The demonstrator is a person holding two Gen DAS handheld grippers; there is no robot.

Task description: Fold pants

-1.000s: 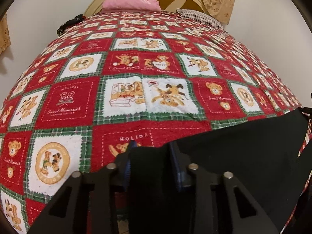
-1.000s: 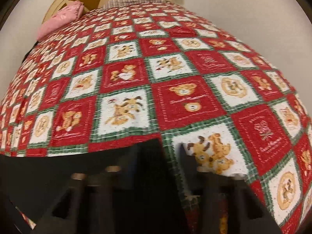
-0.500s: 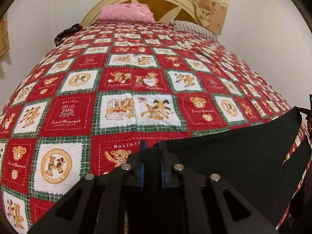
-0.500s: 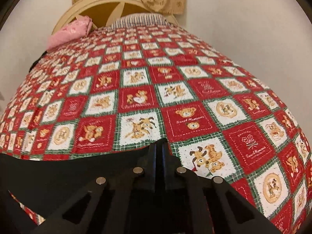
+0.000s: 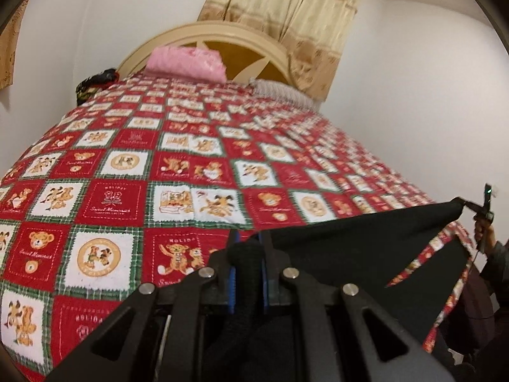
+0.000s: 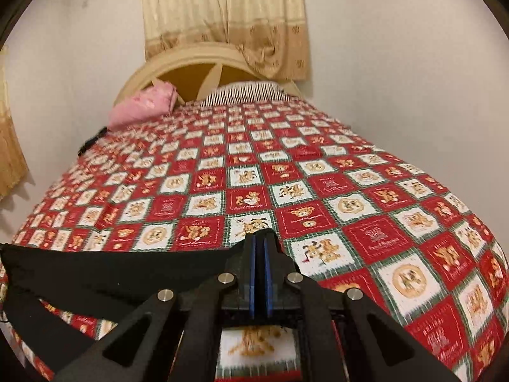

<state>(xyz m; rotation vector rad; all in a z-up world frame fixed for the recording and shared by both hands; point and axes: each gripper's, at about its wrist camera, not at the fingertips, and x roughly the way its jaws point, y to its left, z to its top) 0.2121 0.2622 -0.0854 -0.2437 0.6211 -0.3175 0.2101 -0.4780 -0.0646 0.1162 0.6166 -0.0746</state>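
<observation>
Left wrist only: right claw (image 5: 466, 203) pinching pants (image 5: 366, 238) corner.

Both wrist views sit low at the bed's (image 5: 197, 172) foot, facing its headboard (image 5: 222, 36) at frame top, sharing the quilt and pink pillow (image 6: 143, 105)
</observation>
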